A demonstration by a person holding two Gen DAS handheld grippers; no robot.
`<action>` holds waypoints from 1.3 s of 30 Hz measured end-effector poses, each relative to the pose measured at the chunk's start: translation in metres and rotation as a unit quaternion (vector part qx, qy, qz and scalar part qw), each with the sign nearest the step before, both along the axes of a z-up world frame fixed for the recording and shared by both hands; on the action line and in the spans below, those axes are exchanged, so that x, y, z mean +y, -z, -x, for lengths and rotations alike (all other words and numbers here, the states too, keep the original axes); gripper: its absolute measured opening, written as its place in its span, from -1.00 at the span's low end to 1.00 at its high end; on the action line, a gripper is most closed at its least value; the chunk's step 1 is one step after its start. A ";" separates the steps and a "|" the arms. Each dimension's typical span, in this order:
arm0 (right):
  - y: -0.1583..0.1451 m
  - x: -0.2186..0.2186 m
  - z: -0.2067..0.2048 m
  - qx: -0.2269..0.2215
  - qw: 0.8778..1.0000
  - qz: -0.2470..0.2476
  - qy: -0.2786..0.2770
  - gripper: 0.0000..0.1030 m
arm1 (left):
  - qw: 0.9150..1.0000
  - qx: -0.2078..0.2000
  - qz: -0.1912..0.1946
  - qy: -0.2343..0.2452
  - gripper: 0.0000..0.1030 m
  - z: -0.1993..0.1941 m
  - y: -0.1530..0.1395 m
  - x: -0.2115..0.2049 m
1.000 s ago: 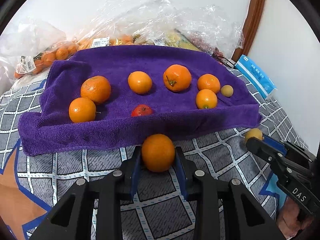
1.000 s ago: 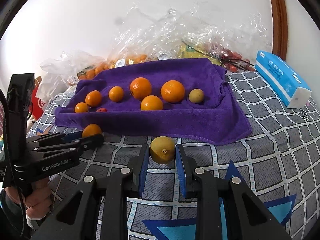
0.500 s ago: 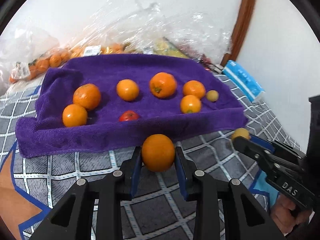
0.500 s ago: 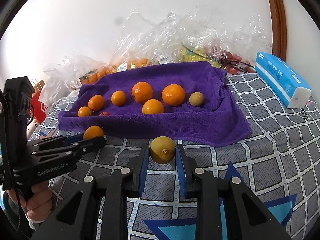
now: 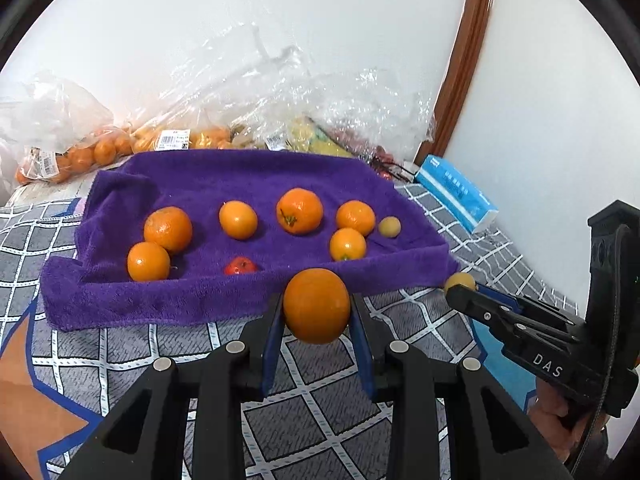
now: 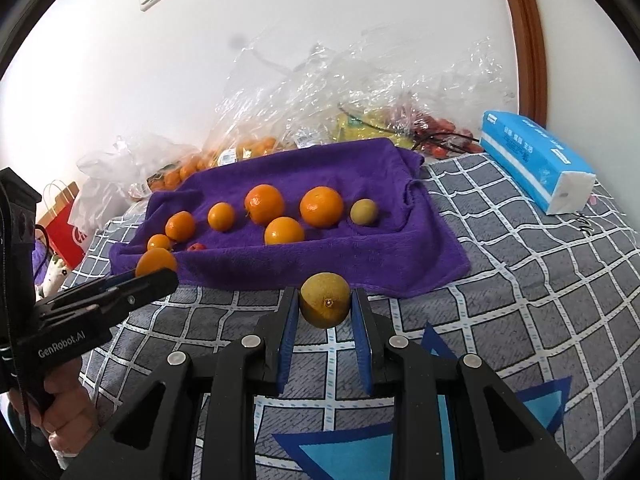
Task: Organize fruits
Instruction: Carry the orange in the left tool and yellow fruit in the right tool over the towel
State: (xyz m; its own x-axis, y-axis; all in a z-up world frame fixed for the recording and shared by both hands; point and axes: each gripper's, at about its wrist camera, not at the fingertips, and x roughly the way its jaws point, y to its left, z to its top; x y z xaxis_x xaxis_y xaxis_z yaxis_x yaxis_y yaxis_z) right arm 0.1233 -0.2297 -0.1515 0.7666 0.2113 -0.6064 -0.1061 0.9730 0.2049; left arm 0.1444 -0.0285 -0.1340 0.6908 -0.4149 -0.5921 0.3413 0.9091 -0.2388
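I hold left gripper (image 5: 316, 336) clamped on orange (image 5: 316, 305) | right gripper (image 6: 325, 330) clamped on yellow fruit (image 6: 324, 300) | risk: round fruit rolling off purple towel (image 5: 256, 176)

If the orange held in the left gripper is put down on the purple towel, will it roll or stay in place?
The orange is round and smooth, so on bare fabric it may roll. The purple towel looks plush, and six oranges already rest on it, so it will probably settle. The raised front fold should probably stop it.
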 end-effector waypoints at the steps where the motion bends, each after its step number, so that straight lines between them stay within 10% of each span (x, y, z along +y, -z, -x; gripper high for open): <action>1: -0.003 -0.001 0.002 -0.002 1.000 0.000 0.000 -0.49 | 1.000 -0.001 0.002 -0.001 -0.41 0.001 -0.001 0.001; 39: -0.094 0.020 -0.076 -0.080 0.997 -0.007 -0.018 -0.49 | 0.993 -0.006 0.013 -0.116 -0.41 -0.056 -0.067 0.060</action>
